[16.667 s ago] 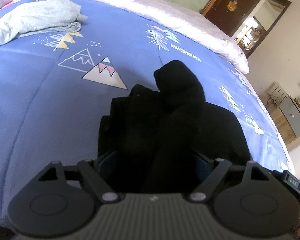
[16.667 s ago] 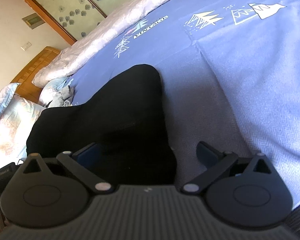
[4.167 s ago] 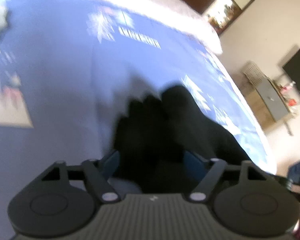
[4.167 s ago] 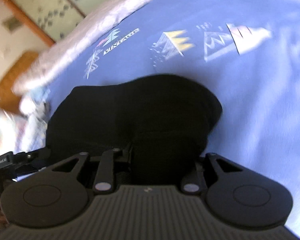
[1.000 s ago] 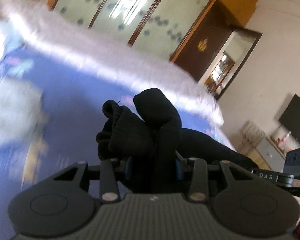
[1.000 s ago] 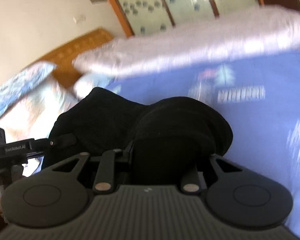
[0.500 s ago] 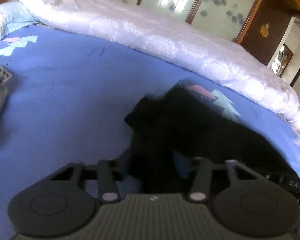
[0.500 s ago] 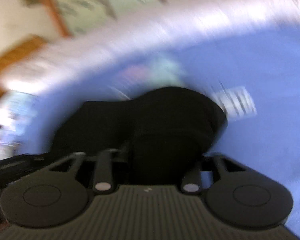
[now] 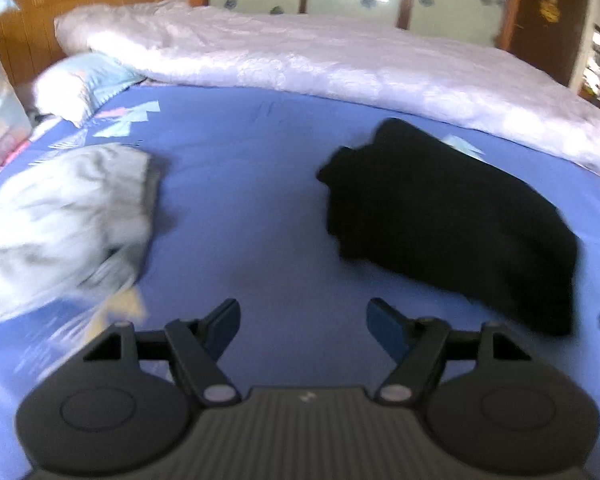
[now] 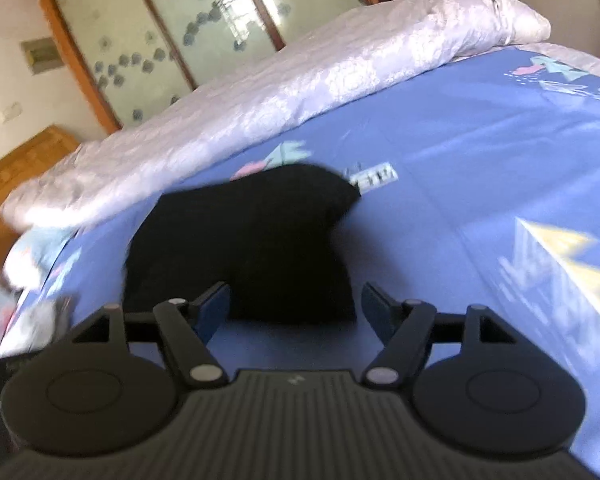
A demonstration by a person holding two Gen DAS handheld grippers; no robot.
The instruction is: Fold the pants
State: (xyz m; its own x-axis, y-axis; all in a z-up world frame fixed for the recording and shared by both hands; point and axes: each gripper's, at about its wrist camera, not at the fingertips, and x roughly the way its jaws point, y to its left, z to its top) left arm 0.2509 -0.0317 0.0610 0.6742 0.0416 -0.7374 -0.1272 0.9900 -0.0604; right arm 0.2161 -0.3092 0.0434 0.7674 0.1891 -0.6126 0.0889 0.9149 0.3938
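The black pants (image 9: 444, 220) lie folded in a compact bundle on the blue bedspread (image 9: 252, 208), ahead and right of my left gripper (image 9: 302, 322). That gripper is open and empty, a short way back from them. In the right wrist view the pants (image 10: 252, 240) lie just beyond my right gripper (image 10: 294, 306), which is open and empty, its fingertips close to the near edge of the bundle.
A crumpled grey garment (image 9: 60, 216) lies on the left of the bed. A white quilt (image 9: 340, 64) is bunched along the far side, with pillows (image 9: 80, 88) and a wooden headboard (image 9: 60, 12) at the far left. Glass wardrobe doors (image 10: 188, 24) stand behind.
Both grippers have opened and let go of the pants, which now rest on the bed. Both grippers have drawn back from the bundle.
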